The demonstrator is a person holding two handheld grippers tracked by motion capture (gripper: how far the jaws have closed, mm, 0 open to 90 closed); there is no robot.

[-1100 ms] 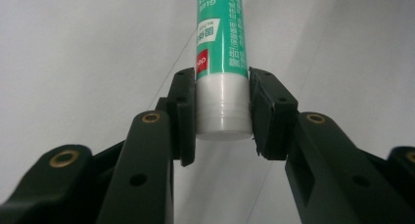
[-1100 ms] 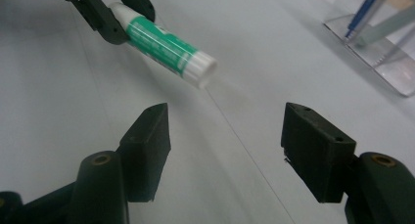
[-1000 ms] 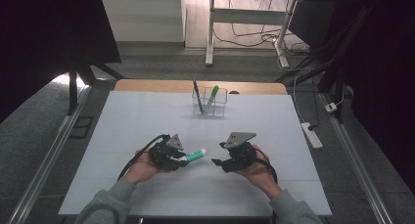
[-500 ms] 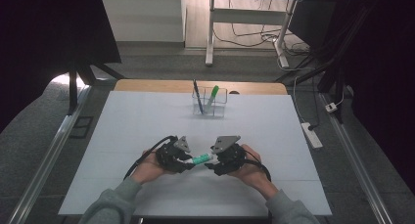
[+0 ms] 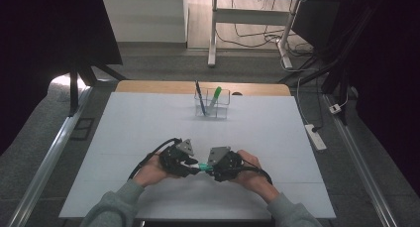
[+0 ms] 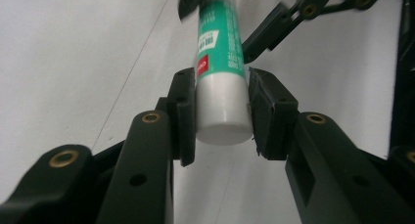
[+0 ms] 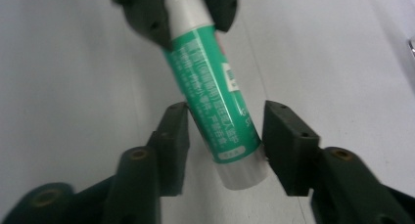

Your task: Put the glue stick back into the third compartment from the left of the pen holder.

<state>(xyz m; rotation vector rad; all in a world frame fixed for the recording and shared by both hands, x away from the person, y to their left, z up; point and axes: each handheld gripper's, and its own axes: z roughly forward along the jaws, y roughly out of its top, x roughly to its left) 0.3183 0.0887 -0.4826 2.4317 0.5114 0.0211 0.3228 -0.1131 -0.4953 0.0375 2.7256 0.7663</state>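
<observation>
Right gripper view: the right gripper [image 7: 222, 136] has just been closing around the glue stick's [image 7: 213, 94] clear end, pads not yet pressing both sides. The left gripper [image 6: 220, 111] is clamping the white cap end; pulling apart remains.

We're seeing the glue stick [image 5: 202, 166] sitting near the front edge of the table [image 5: 124, 118], bridging the two grippers: left gripper [image 5: 189, 165] at its left end, right gripper [image 5: 210, 168] at its right end. Left gripper view: one end of the stick is sitting between that gripper's pads [image 6: 185, 111], both touching. Right gripper view: the opposite end is lying tilted between the jaws, right pad [image 7: 284, 141] touching, left pad just clear. Behind them, toward the table's far edge, a clear holder [image 5: 213, 109] is standing with a pen [image 5: 199, 97] left and a marker [image 5: 214, 99] right inside it.
</observation>
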